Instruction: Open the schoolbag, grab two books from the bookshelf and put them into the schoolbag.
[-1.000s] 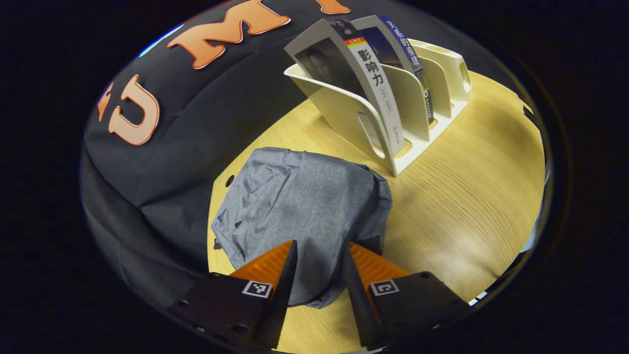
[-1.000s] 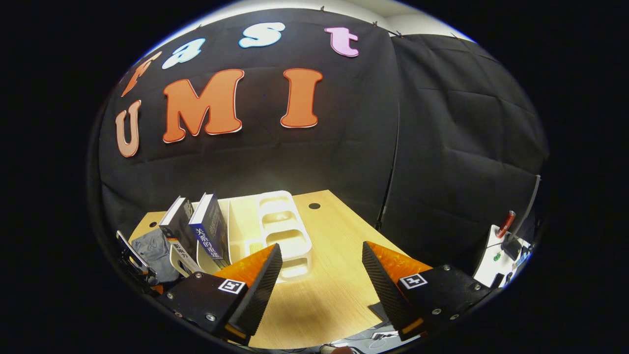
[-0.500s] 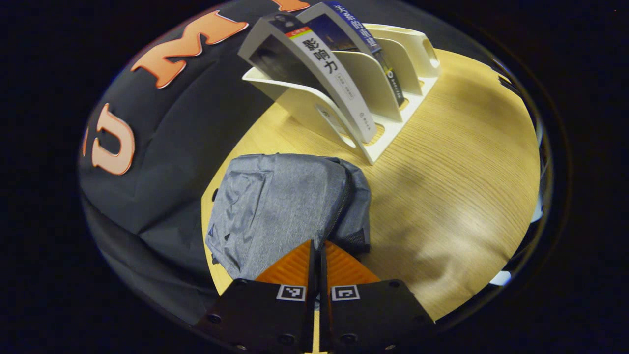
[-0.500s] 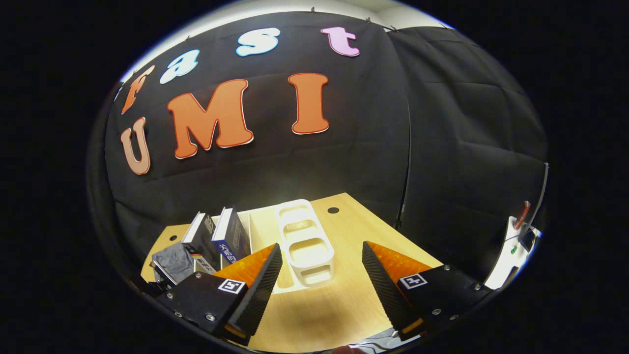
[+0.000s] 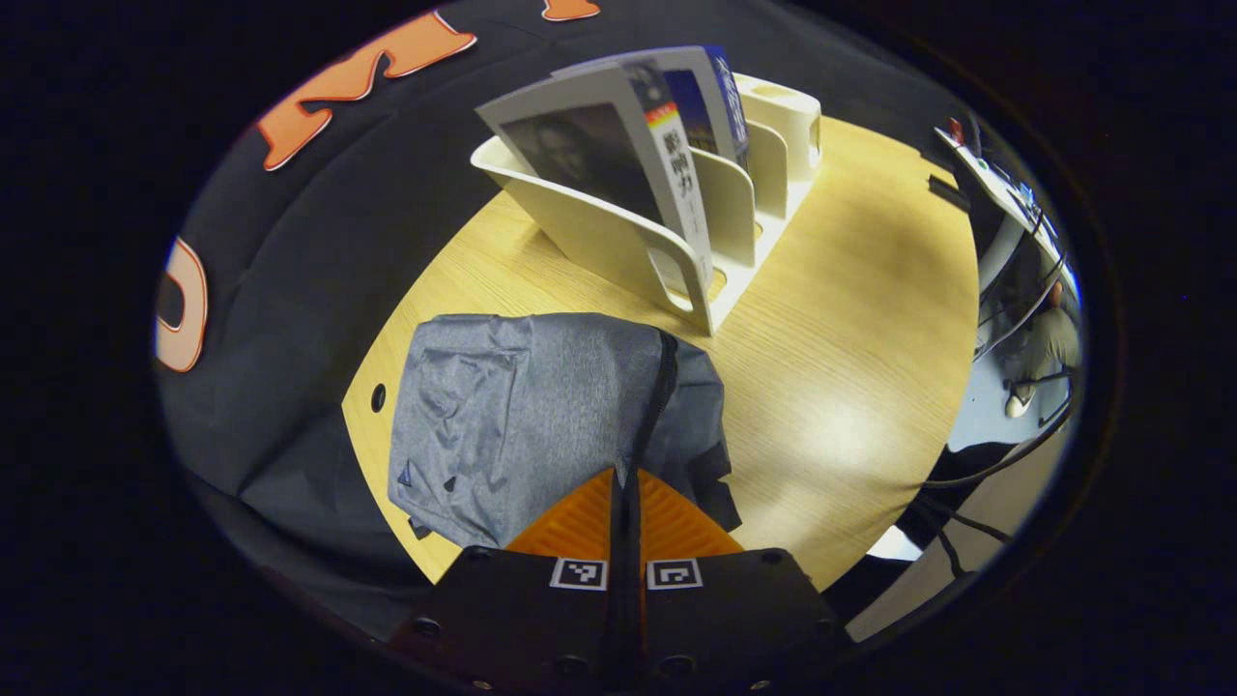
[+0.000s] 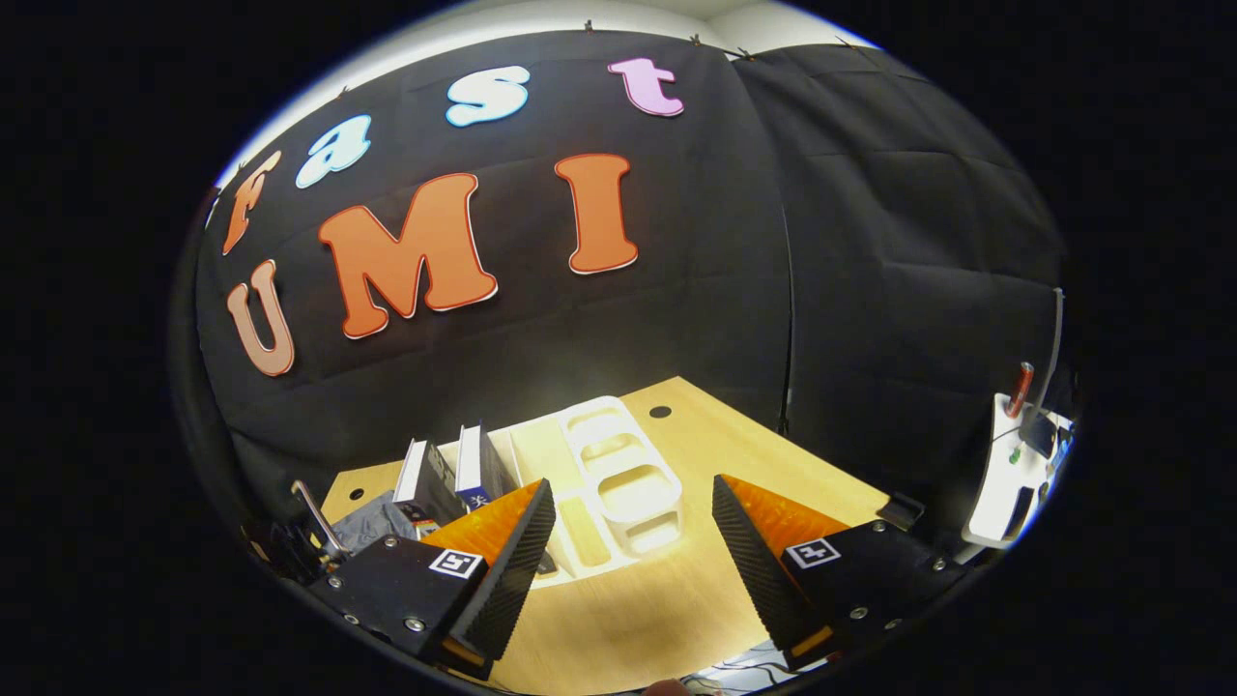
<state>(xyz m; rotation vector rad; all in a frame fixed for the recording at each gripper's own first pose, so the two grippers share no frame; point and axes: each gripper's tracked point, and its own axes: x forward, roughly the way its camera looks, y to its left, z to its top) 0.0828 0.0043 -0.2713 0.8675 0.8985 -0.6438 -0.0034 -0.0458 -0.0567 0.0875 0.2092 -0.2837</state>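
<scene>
In the left gripper view the left tongs [image 5: 626,483] are clenched, the two orange fingers [image 5: 580,517] pressed together with only a thin dark line between them. Their tips sit at the near end of the schoolbag's [image 5: 527,411] dark zipper [image 5: 659,387], right on the bag's near edge; whether they pinch the zipper pull or just fabric cannot be told, since the tips cover that spot. These tongs point down and forward over the bag, angled toward the bookshelf [image 5: 618,237].

The grey schoolbag lies flat on the wooden worktop [image 5: 850,319], just in front of the white bookshelf and near the worktop's left edge. Its zipper runs from the tongs' tips away toward the shelf. The bookshelf stands upright just beyond the bag, with two books leaning in its nearest slots: a white-spined book [image 5: 599,150] closest to the bag and a blue-spined book [image 5: 710,97] behind it.

In the right gripper view the right tongs [image 6: 633,507] are released, fingers spread wide and holding nothing. They are held level above the worktop [image 6: 676,590], well short of the bookshelf [image 6: 618,464], aimed past its empty slots toward the booth wall. To the left of the shelf there, the two books stand, with a corner of the schoolbag [image 6: 372,517] beside them.
</scene>
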